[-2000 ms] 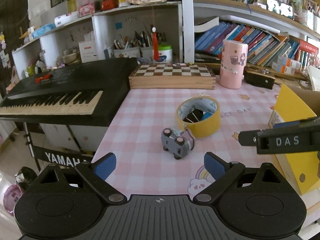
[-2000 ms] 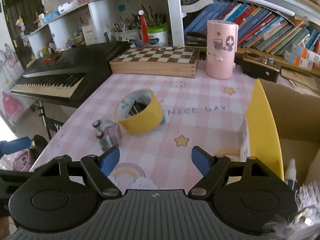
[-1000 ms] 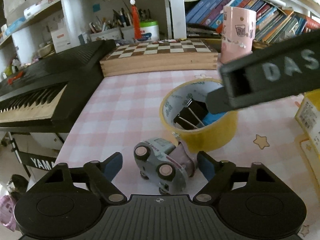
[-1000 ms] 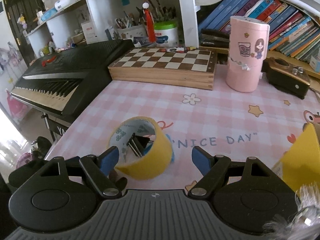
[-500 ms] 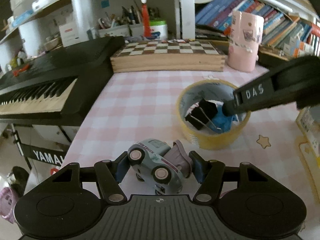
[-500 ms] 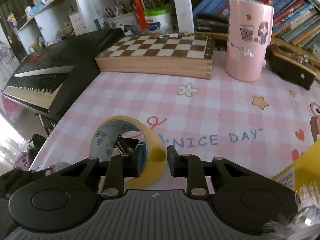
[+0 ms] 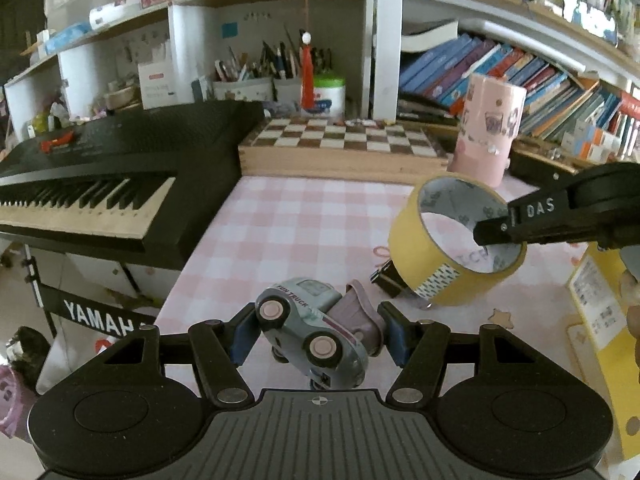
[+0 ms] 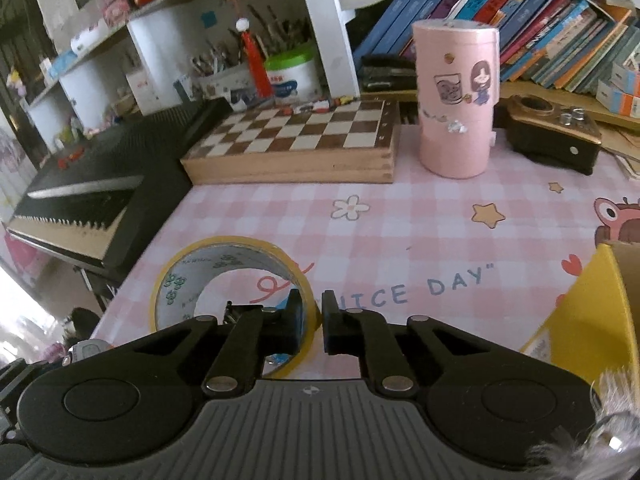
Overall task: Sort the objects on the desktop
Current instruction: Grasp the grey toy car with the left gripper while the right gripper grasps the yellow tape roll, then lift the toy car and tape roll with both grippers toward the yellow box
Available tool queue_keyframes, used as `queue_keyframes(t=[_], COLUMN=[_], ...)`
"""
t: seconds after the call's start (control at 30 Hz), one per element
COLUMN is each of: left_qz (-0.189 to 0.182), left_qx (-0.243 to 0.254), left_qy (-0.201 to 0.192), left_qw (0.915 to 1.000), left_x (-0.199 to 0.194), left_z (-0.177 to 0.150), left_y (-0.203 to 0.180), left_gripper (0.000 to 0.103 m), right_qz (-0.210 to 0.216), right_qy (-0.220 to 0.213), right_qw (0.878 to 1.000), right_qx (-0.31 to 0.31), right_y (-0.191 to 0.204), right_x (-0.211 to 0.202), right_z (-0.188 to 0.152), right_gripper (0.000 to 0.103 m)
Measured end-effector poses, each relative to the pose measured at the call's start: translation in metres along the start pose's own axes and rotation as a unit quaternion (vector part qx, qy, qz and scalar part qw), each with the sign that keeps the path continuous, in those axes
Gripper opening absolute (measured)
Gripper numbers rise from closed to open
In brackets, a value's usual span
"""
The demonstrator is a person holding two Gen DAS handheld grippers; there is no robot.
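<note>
"FUN TRUCK" runs along the toy truck (image 7: 310,334); "YAMAH", cut off, shows on the keyboard stand's bar (image 7: 100,314); "DAS" marks the right tongs' finger (image 7: 540,208); "NICE DAY" is printed on the counter's pink cloth (image 8: 432,284).

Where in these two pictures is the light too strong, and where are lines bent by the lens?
Left wrist view: the bookshelf curves like an arch; the toy truck is sharp. Right wrist view: glare washes out the lower left corner beyond the keyboard, and the tape roll is clear.
</note>
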State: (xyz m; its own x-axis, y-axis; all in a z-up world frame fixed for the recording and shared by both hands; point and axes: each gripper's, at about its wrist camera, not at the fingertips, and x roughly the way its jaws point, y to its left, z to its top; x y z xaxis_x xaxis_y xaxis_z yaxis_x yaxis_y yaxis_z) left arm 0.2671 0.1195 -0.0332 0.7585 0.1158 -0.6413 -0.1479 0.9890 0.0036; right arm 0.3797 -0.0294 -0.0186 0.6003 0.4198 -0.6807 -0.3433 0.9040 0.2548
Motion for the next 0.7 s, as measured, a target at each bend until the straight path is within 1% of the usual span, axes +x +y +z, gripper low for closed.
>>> queue_keyframes(t=[0.17,0.37,0.7], left_qz=[-0.007,-0.016,-0.034], left_qx=[-0.007,-0.003,0.0], left_qy=[-0.017,-0.034,-0.052], left_qw=[0.9998,0.9993,0.9981], left_x=[-0.019,-0.045,-0.095], left_z=[0.001,-0.004,-0.022], left_y=[0.002,0.007,0.019], left_gripper=[0.063,0.063,0.063], right_qz=[0.004,0.009,0.016], right_qy=[-0.008,-0.016,-0.01], right_qw=[1.0,1.0,1.0], right_qx=[0.0,-0.005,-0.013], right_y=[0.0,0.007,0.021], right_x=[-0.019,-0.043,-0.089], right_z=[-0.004,-0.016,-0.05], right_gripper=[0.009,0.009,0.009])
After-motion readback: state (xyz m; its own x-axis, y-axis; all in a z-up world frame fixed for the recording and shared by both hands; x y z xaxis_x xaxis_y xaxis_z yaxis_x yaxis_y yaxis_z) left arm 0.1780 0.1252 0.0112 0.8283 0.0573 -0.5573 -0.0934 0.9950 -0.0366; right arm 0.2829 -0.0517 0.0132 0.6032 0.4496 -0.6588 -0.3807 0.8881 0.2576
